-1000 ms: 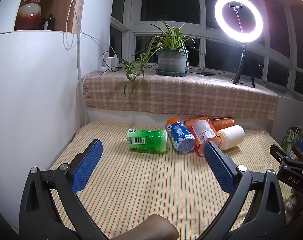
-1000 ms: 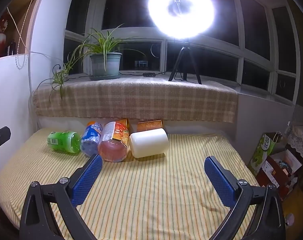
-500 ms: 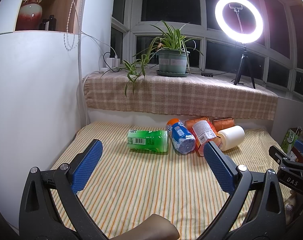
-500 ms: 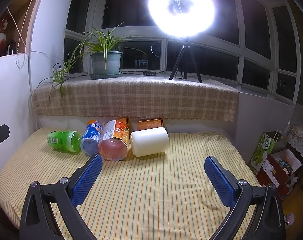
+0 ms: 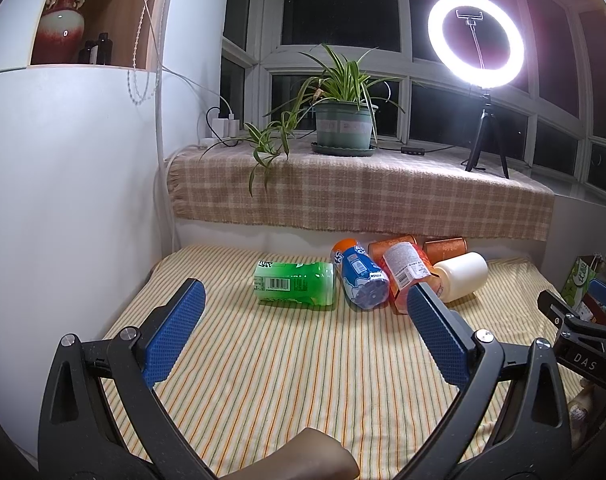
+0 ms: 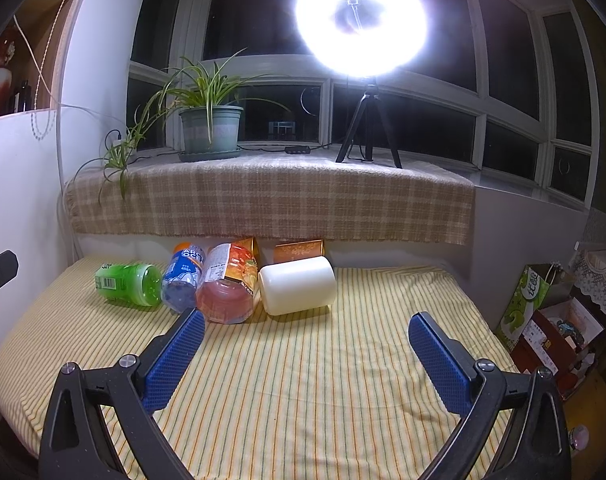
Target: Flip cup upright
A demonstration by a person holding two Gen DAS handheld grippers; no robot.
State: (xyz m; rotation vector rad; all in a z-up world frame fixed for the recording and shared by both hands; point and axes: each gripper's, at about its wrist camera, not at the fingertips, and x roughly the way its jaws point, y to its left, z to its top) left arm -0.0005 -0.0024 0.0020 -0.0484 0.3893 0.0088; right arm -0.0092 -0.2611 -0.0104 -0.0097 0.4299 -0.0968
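Note:
A white cup (image 6: 297, 285) lies on its side on the striped cloth, at the right end of a row of fallen containers; it also shows in the left wrist view (image 5: 462, 276). Beside it lie an orange-labelled bottle (image 6: 229, 282), a blue bottle (image 6: 184, 276) and a green bottle (image 6: 129, 282). My right gripper (image 6: 306, 340) is open and empty, a little in front of the cup. My left gripper (image 5: 303, 312) is open and empty, in front of the green bottle (image 5: 295, 283) and blue bottle (image 5: 361, 278).
Two orange cans (image 6: 299, 249) lie behind the row against the ledge. The plaid-covered ledge (image 6: 271, 196) carries a potted plant (image 6: 211, 130) and a ring light on a tripod (image 6: 367, 128). A white wall (image 5: 63, 200) stands at left; boxes and bags (image 6: 543, 320) at right.
Both grippers have drifted very slightly; the scene and the cup have not moved.

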